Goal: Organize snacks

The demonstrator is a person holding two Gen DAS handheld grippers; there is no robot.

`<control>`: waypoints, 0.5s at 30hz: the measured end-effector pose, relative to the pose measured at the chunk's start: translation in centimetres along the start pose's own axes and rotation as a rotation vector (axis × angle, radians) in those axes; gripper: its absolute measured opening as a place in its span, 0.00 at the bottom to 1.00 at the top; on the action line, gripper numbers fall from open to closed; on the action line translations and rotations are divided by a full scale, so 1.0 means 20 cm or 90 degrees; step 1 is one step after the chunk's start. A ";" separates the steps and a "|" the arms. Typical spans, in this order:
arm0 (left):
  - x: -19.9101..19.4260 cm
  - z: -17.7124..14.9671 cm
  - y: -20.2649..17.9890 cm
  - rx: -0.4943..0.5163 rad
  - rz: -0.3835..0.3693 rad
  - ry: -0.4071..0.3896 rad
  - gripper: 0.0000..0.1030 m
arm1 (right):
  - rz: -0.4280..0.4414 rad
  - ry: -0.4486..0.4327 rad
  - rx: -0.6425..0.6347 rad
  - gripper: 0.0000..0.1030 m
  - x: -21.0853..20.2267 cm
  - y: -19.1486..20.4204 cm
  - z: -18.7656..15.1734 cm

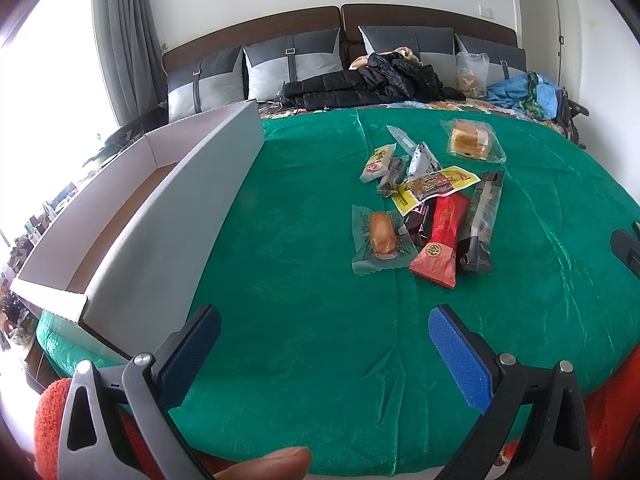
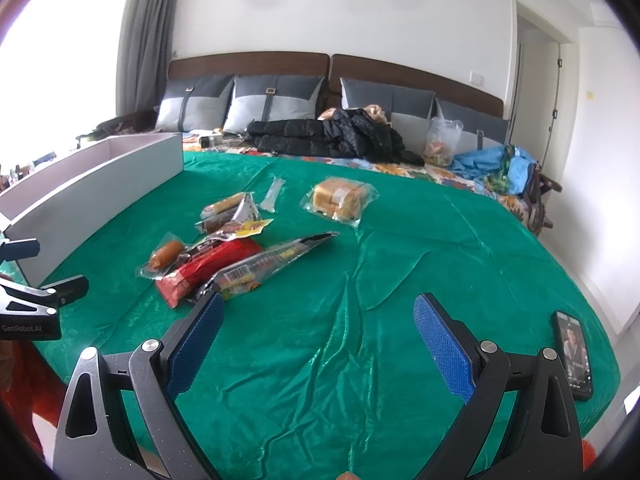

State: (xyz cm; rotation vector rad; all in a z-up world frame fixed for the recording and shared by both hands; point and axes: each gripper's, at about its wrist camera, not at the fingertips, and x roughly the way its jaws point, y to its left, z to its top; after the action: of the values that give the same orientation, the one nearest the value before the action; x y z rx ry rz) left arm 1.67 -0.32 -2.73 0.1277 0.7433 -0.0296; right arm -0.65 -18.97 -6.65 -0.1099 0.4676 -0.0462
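Note:
Several wrapped snacks lie in a loose pile on the green bed cover: a red packet, a small bun in clear wrap, a long dark stick pack, a yellow-edged packet and a bagged bread slice farther back. A long white cardboard box stands open at the left. My left gripper is open and empty, short of the pile. My right gripper is open and empty, right of the red packet and stick pack. The box is at the left.
A phone lies on the cover by the right gripper's right finger. A black jacket, pillows, a clear bag and blue cloth lie at the headboard. The left gripper's fingers show at the left edge.

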 end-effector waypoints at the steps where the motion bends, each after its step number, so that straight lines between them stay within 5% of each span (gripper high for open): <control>1: 0.00 0.00 0.00 0.000 0.000 -0.001 1.00 | 0.000 0.000 0.000 0.94 0.00 0.00 0.00; 15: 0.01 -0.02 -0.01 0.000 0.000 0.003 1.00 | 0.002 0.003 -0.005 0.94 0.00 0.01 0.00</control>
State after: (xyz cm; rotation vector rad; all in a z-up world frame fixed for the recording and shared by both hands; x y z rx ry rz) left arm 1.54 -0.41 -3.13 0.1278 0.7487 -0.0298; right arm -0.60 -18.80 -6.67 -0.1172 0.4732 -0.0416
